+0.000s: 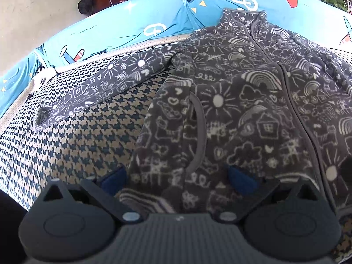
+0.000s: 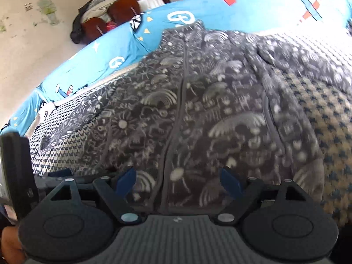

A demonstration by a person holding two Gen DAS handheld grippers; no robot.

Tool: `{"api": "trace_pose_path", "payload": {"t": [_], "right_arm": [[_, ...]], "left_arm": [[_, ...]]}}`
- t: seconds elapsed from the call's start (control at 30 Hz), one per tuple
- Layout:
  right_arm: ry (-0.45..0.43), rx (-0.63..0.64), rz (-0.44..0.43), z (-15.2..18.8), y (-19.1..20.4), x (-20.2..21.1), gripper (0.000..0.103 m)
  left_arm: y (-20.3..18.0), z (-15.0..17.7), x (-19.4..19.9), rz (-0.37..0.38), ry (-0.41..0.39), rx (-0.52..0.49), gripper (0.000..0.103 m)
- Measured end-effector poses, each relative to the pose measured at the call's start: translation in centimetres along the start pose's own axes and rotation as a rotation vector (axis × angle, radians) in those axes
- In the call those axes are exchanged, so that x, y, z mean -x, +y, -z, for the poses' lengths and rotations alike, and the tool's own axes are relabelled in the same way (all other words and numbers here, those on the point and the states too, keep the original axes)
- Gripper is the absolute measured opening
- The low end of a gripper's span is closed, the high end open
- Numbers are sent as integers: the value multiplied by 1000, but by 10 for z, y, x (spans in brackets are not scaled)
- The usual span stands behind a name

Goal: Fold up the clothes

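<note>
A grey fleece jacket (image 1: 231,101) printed with white doodles lies spread flat, zip closed, on a houndstooth-patterned cover (image 1: 72,136). One sleeve (image 1: 92,90) extends toward the left of the frame. A blue cartoon-print sheet (image 1: 136,22) runs along the upper edge. The left hand-held gripper (image 1: 178,179) stands released, blue pads wide apart over the hem at lower centre. In the right wrist view, the right hand-held gripper (image 2: 178,180) is likewise released above the jacket's zip (image 2: 178,114).

A houndstooth-covered bed (image 1: 83,132) carries a grey doodle-print fleece jacket (image 1: 231,110), collar toward twelve o'clock, flat
</note>
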State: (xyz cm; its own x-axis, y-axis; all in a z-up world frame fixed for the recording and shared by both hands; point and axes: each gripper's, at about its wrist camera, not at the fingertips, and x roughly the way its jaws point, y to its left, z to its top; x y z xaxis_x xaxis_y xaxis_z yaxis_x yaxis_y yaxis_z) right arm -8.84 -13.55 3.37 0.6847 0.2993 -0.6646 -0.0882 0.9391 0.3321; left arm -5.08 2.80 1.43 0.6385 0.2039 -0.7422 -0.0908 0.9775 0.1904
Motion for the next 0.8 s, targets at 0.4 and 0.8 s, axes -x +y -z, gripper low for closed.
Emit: {"api": "trace_pose_path", "payload": {"t": [0.4,0.8], "right_arm": [[-24,114,-29,-82,-38,-30,84],[-76,54,21,-122,-65,-57,84]], "left_arm": [[5,-14,11,61,-33,33,103],[0,-76,-6,95,-48,43,103]]}}
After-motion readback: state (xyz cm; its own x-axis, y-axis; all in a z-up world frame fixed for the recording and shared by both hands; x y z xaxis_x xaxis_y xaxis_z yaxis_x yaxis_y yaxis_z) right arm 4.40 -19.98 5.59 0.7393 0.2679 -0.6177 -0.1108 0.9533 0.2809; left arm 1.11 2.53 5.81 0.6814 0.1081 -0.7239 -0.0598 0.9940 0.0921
